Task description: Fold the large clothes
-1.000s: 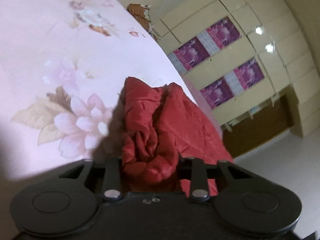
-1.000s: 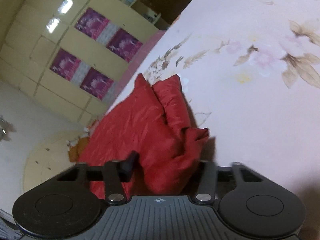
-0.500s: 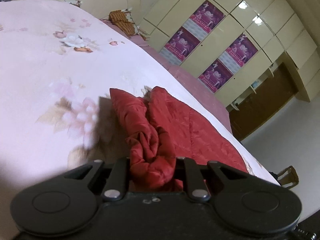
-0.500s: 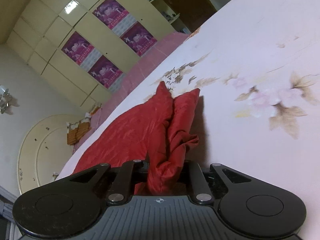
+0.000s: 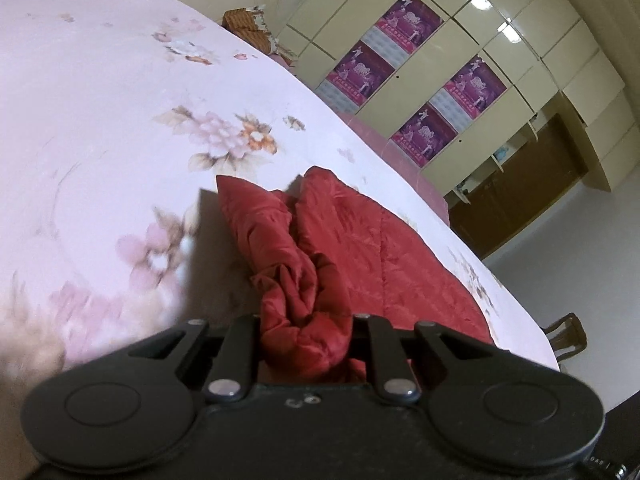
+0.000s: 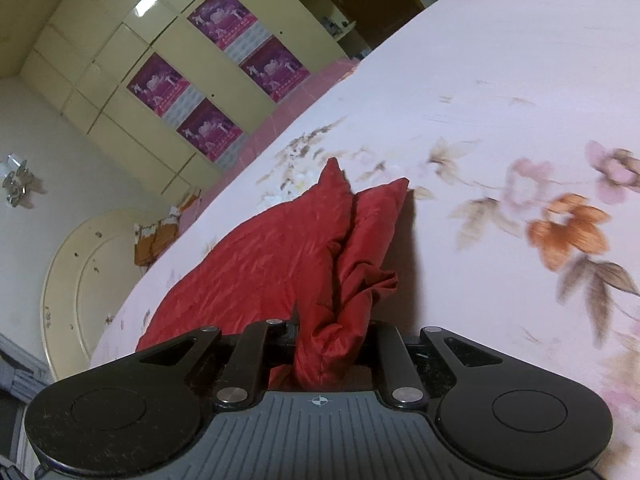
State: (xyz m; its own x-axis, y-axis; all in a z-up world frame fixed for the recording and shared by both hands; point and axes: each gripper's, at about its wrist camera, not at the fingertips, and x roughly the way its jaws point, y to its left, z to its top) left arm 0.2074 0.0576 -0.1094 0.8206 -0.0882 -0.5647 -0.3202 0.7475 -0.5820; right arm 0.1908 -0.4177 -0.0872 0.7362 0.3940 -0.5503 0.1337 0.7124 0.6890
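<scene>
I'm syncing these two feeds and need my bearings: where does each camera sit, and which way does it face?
Left wrist view: sits on the left claw, looking forward and down along its fingers at the red garment pinched between them on the floral bedsheet; only the claw shows.
Right wrist view: sits on the right claw, facing likewise at its own pinched bunch of cloth; only the claw shows.
Shared: garment, bedsheet, the wardrobe with purple posters.

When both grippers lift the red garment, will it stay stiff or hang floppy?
Probably floppy: the red garment bunches into soft folds at the left gripper and right gripper. Its sheen suggests it may be slippery. The quilted stitching hints at light padding.
</scene>
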